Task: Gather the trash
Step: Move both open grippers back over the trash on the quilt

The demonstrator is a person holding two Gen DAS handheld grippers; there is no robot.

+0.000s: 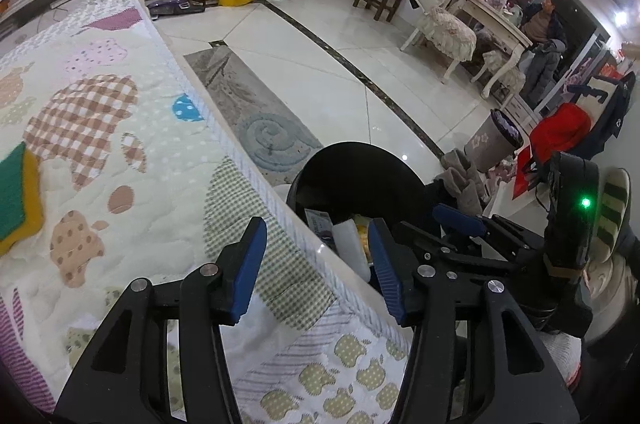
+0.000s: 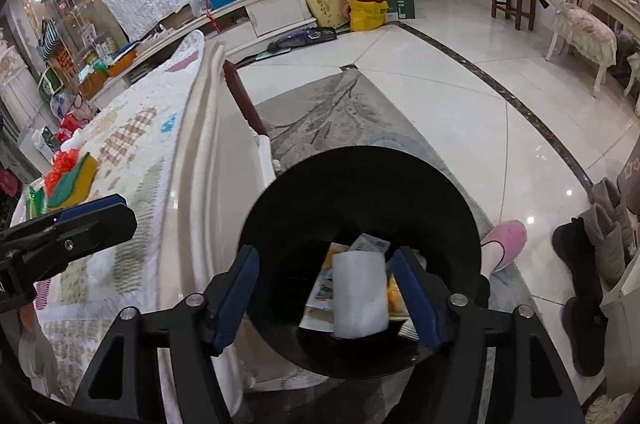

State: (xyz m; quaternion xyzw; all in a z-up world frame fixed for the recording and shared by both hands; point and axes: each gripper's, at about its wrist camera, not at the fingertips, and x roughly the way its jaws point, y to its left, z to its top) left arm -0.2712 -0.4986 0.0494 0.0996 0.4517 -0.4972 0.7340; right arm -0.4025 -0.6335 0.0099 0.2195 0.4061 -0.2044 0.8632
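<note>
A black round bin (image 2: pixel 360 153) stands on the floor against the quilt-covered table (image 2: pixel 132 151). Inside it lie a white foam block (image 2: pixel 360 294), printed papers (image 2: pixel 370 244) and something yellow (image 2: pixel 394 294). My right gripper (image 2: pixel 326 294) hangs open over the bin's mouth, and the block lies below, between its blue pads. My left gripper (image 1: pixel 316 264) is open and empty over the quilt's edge (image 1: pixel 280 199), beside the bin (image 1: pixel 352 149). The white block (image 1: pixel 352 244) shows past its right pad. A green and yellow sponge (image 1: pixel 16 191) rests on the quilt, with an orange frilly thing (image 2: pixel 60 163) near it.
A grey patterned rug (image 2: pixel 340 111) lies under the bin. A pink slipper (image 2: pixel 506 236) and black boots (image 2: pixel 580 284) sit to the right. A beige waste basket (image 1: pixel 492 139), a chair (image 1: pixel 444 23) and a seated person (image 1: pixel 540 23) are farther off on the tile floor.
</note>
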